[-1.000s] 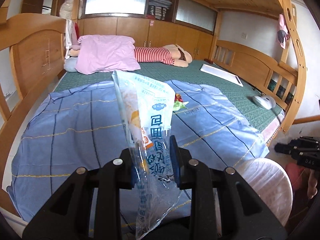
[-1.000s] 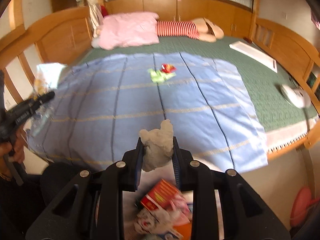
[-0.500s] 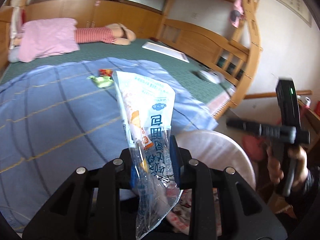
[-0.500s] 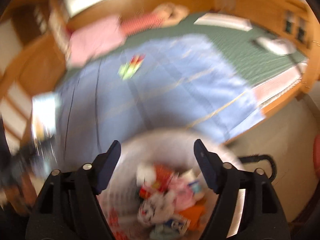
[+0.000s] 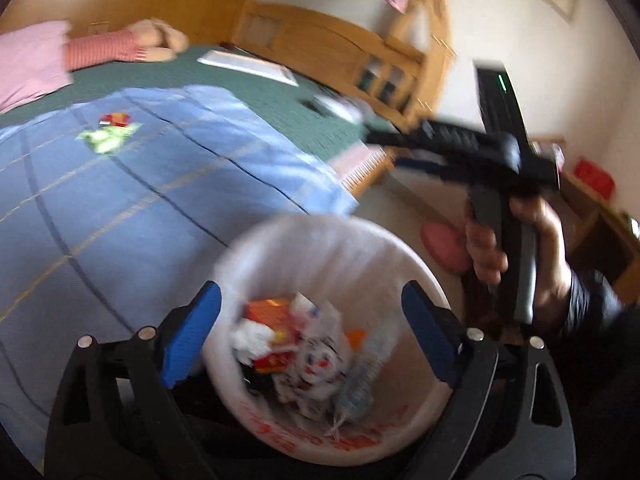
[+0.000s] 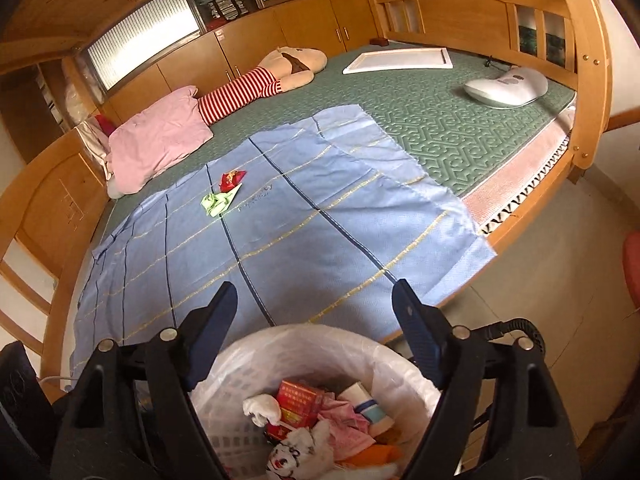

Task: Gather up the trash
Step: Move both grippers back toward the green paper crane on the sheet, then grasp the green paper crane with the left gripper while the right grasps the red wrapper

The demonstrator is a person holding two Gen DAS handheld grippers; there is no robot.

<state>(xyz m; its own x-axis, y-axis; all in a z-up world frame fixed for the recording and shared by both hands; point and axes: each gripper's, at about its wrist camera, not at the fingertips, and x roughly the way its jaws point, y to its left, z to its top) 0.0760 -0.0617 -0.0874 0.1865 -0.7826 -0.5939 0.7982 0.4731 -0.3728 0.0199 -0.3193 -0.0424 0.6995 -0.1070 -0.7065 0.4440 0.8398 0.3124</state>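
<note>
Both grippers now hang wide open and empty over the lined trash basket (image 6: 256,364): the left gripper (image 5: 312,336) has let go its plastic snack bag, the right gripper (image 6: 314,332) its crumpled tissue. On the blue sheet (image 6: 320,240) beyond the basket, a red wrapper (image 6: 231,179) and green wrapper (image 6: 219,201) remain uncollected.

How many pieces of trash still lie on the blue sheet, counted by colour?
Red wrapper: 1
Green wrapper: 1
Total: 2
The two lie touching each other on the blue sheet, apart from the white bin near the bed's edge.
</note>
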